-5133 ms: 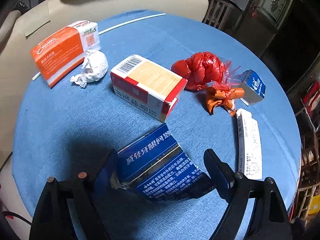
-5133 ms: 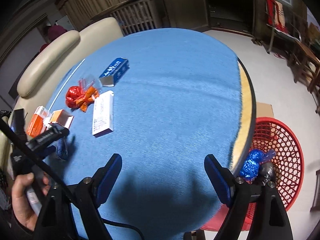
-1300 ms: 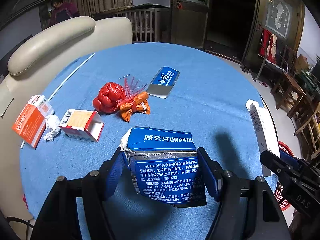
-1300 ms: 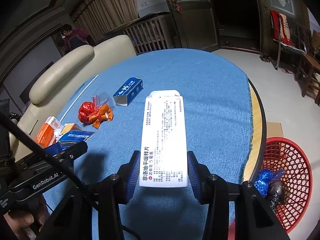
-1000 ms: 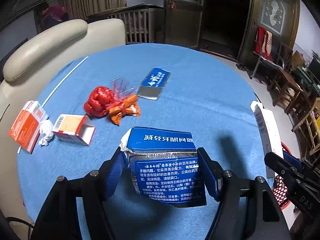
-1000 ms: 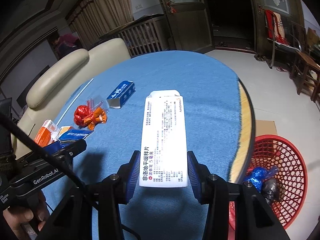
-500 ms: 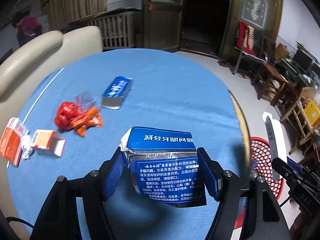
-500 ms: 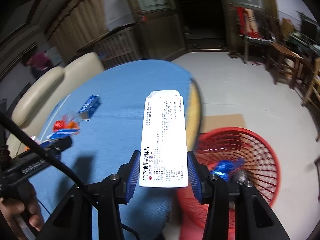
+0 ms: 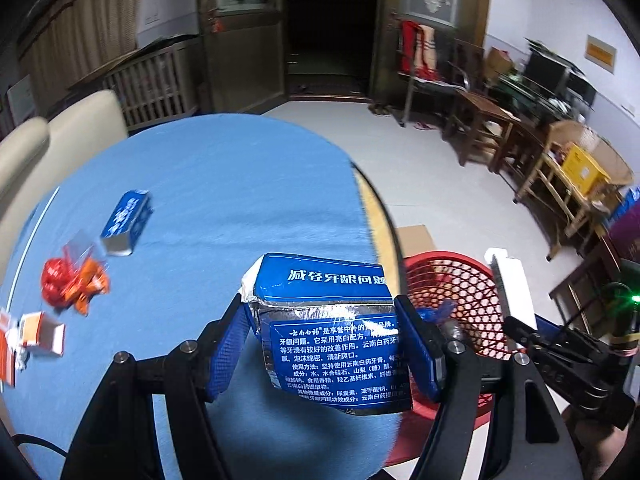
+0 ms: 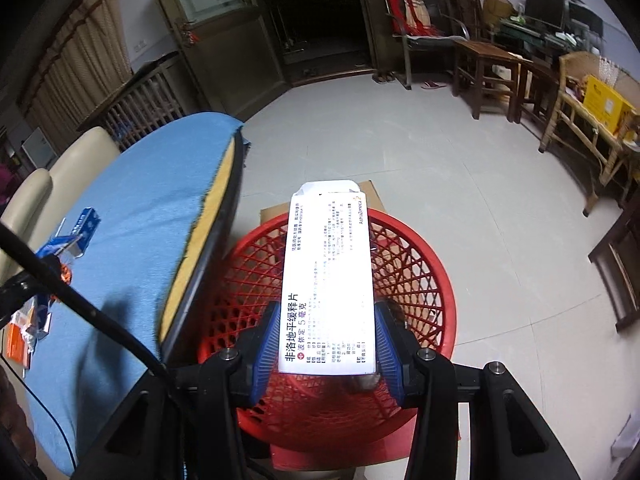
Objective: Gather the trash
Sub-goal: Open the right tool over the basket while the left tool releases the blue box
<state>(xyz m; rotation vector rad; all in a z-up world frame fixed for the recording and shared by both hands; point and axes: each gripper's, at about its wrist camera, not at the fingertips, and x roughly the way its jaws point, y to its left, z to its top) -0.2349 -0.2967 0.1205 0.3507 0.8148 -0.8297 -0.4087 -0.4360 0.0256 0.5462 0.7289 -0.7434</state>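
Note:
My left gripper (image 9: 326,342) is shut on a torn blue toothpaste box (image 9: 332,332), held over the round table's right edge, beside the red mesh basket (image 9: 456,280) on the floor. My right gripper (image 10: 327,342) is shut on a long white medicine box (image 10: 326,276) and hangs directly over the red basket (image 10: 416,256). The white box (image 9: 512,288) and the right gripper also show at the right of the left wrist view. On the blue table lie a small blue box (image 9: 126,222), red and orange wrappers (image 9: 72,280) and a red-and-white carton (image 9: 42,334).
The round table (image 10: 136,216) has a bare yellow rim at its right edge (image 10: 204,232), close to the basket. A blue wrapper (image 9: 434,312) lies inside the basket. Brown cardboard (image 9: 416,240) sits on the floor behind it. Wooden chairs and benches (image 10: 492,76) stand far right.
Both grippers have swung right with their boxes, off the table's middle toward the basket. The right one now hangs over the basket; the left has reached the table's edge.

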